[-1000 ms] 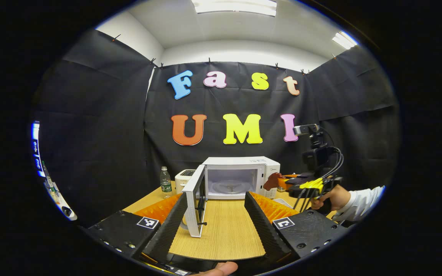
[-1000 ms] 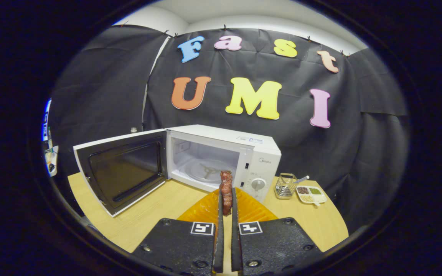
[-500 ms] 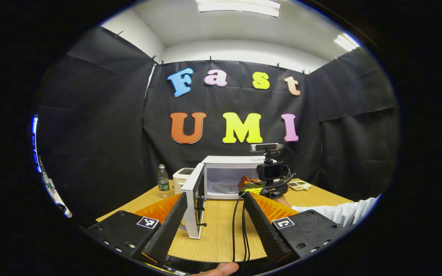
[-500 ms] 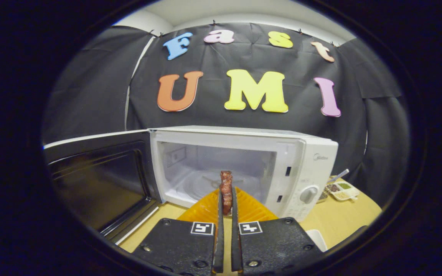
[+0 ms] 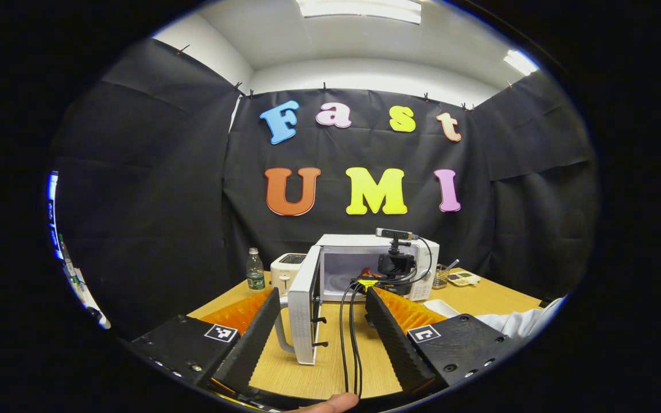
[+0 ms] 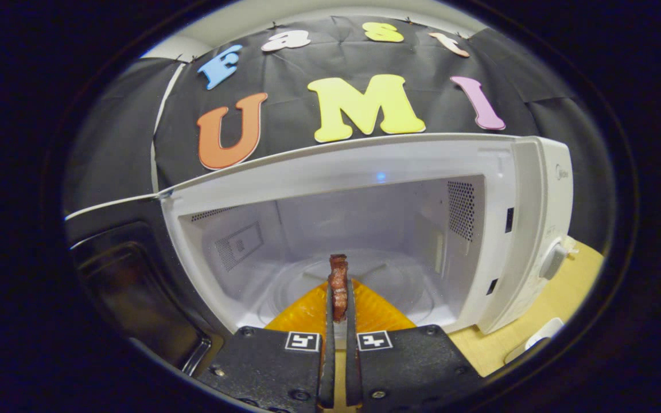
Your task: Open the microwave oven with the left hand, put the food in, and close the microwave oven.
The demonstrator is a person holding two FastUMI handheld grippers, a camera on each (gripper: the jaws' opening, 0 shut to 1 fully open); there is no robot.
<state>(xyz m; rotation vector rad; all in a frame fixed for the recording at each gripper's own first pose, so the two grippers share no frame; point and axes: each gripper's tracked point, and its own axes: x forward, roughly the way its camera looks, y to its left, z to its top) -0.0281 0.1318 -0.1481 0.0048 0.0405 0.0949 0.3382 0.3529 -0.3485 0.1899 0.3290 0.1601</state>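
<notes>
Right gripper view: right hand-held gripper (image 6: 337,321) clamps food (image 6: 338,284) at the microwave (image 6: 359,172) mouth.

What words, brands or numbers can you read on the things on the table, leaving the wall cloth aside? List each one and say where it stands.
No text is legible.
Microwave: small brand mark at the top of the control panel, too blurred to read.
Water bottle: label too small to read.
Right tool, shut on the food: square black-and-white markers, patterns and not words.
Left tool: the same kind of markers, no words.
</notes>
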